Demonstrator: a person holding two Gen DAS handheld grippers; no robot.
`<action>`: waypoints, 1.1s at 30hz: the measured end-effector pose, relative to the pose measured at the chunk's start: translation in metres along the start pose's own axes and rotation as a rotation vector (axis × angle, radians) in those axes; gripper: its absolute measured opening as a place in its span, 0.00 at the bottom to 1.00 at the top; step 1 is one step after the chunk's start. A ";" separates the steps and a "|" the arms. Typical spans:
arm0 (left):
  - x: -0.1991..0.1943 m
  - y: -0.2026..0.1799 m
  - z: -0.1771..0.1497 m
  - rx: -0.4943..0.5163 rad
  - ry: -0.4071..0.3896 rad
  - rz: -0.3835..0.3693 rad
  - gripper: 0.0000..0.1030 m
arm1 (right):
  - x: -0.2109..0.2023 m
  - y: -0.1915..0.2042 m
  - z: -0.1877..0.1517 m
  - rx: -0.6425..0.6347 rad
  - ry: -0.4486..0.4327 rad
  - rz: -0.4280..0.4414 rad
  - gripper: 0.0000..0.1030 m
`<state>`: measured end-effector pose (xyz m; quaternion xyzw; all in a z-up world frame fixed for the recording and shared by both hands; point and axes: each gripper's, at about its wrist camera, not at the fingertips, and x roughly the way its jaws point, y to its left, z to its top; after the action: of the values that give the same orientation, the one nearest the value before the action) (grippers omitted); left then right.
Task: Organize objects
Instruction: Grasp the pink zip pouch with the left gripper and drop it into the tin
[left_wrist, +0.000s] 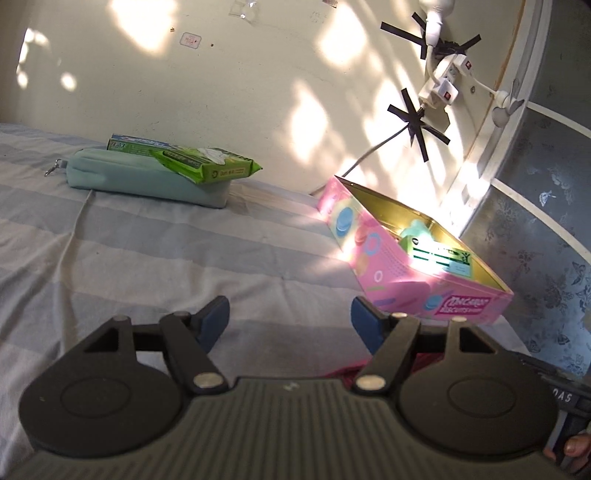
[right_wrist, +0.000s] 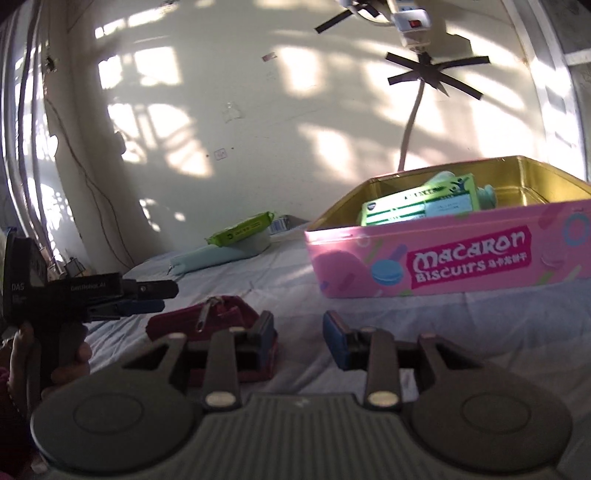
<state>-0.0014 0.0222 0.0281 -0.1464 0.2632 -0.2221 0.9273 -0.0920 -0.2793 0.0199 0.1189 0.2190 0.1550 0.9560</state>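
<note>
A pink Macaron Biscuits tin (left_wrist: 399, 273) (right_wrist: 461, 258) stands open on the striped bed and holds a green box (left_wrist: 439, 258) (right_wrist: 417, 208) and a mint item. My left gripper (left_wrist: 290, 319) is open and empty, left of the tin; it also shows in the right wrist view (right_wrist: 162, 295). My right gripper (right_wrist: 299, 332) is open in front of the tin, its left finger beside a maroon zip pouch (right_wrist: 207, 319). A light blue pouch (left_wrist: 147, 181) (right_wrist: 207, 256) lies near the wall with a green wipes pack (left_wrist: 207, 162) (right_wrist: 240, 230) on it.
A small blue-white box (left_wrist: 133, 142) lies behind the blue pouch. The cream wall (left_wrist: 240, 74) bounds the bed's far side, with a taped cable and power strip (left_wrist: 439, 85). A grey patterned panel (left_wrist: 546, 221) stands at the right.
</note>
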 end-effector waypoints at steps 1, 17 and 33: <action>-0.007 -0.001 -0.003 -0.005 -0.007 -0.005 0.72 | 0.000 0.005 0.000 -0.026 -0.002 0.011 0.42; 0.023 -0.045 -0.040 0.208 0.167 -0.066 0.56 | 0.052 0.023 -0.002 -0.155 0.169 0.184 0.32; 0.095 -0.136 0.044 0.343 -0.029 -0.193 0.54 | 0.029 -0.009 0.049 -0.197 -0.211 -0.165 0.26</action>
<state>0.0503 -0.1345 0.0770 -0.0137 0.1929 -0.3494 0.9168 -0.0428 -0.2857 0.0486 0.0217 0.1102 0.0831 0.9902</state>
